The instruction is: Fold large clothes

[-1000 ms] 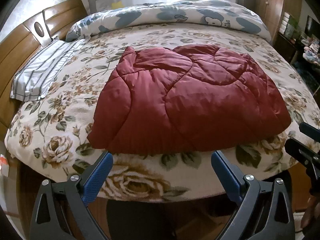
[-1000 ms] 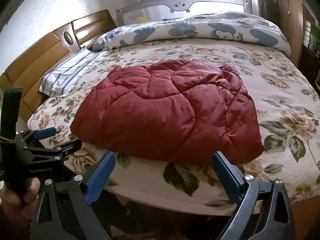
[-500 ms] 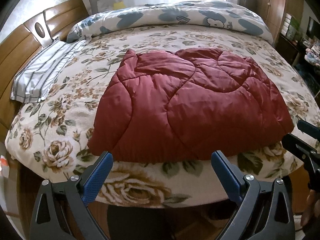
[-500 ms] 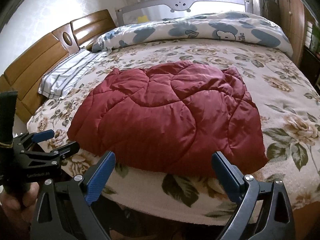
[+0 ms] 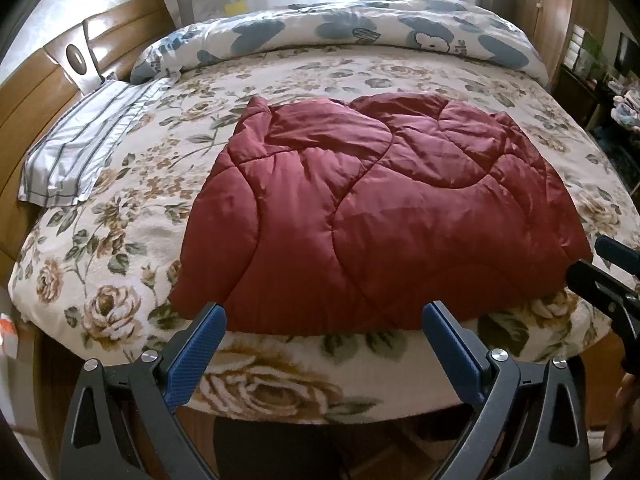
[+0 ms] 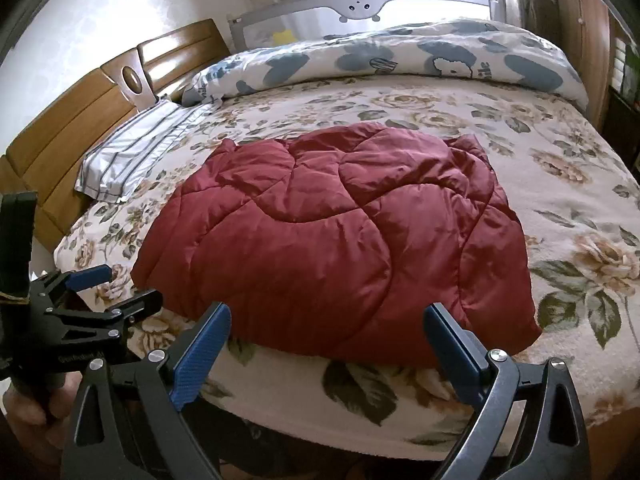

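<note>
A dark red quilted garment (image 5: 372,216) is lying spread on the bed (image 5: 280,376), puffy and rumpled, with its near hem sitting just inside the bed's near edge. In the right wrist view the same garment (image 6: 340,240) is reaching from that edge toward the middle of the bed (image 6: 580,216).

The left tongs (image 5: 324,340) are hanging in front of the garment's near hem, released, both blue fingers (image 5: 196,356) spread wide and gripping nothing; whether the tips are brushing the hem cannot be told. The right tongs (image 6: 326,340) are hovering the same way before the hem, likewise released and empty, blue fingers (image 6: 452,352) wide apart.

Each pair is showing in the other's camera: the right tongs (image 5: 612,280) are sitting at the garment's right corner, and the left tongs (image 6: 96,292), held in a hand (image 6: 24,412), are sitting at its left corner.

Beyond the garment, a blue-and-white duvet (image 5: 360,32) is lying rolled along the bed's far side. Left of the garment, a striped pillow (image 5: 84,144) is resting against the wooden headboard (image 5: 36,92).
</note>
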Demonstrator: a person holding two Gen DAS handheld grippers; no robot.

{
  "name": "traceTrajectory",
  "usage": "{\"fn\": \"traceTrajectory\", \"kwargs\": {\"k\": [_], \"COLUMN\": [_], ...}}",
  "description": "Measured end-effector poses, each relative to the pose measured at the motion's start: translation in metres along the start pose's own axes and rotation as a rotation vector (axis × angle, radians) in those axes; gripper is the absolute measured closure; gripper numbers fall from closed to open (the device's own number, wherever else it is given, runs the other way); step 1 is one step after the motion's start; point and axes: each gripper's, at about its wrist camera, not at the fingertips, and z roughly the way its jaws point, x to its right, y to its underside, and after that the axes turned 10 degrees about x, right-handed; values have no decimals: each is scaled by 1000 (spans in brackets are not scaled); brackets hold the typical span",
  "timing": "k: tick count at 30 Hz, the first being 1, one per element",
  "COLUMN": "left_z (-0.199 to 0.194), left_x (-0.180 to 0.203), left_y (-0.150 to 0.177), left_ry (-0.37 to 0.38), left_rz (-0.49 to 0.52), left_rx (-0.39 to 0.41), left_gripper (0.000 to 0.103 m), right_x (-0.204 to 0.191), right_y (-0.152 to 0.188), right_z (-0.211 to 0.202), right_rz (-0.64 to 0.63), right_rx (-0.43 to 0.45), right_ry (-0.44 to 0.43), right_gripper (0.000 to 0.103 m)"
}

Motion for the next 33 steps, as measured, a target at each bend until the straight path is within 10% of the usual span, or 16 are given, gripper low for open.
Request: {"fn": "traceTrajectory", "kwargs": {"k": [33], "left_z": [16], "left_x": [-3], "left_y": [-11], "left_ry": [-5], "left_rz": [0], "left_rx": [15], "left_gripper": [3], "right_x": [7], "right_y": [-15], "right_z": [7], "right_rz": [11], "right_rx": [15], "right_ry": [-14], "right_gripper": [5]}}
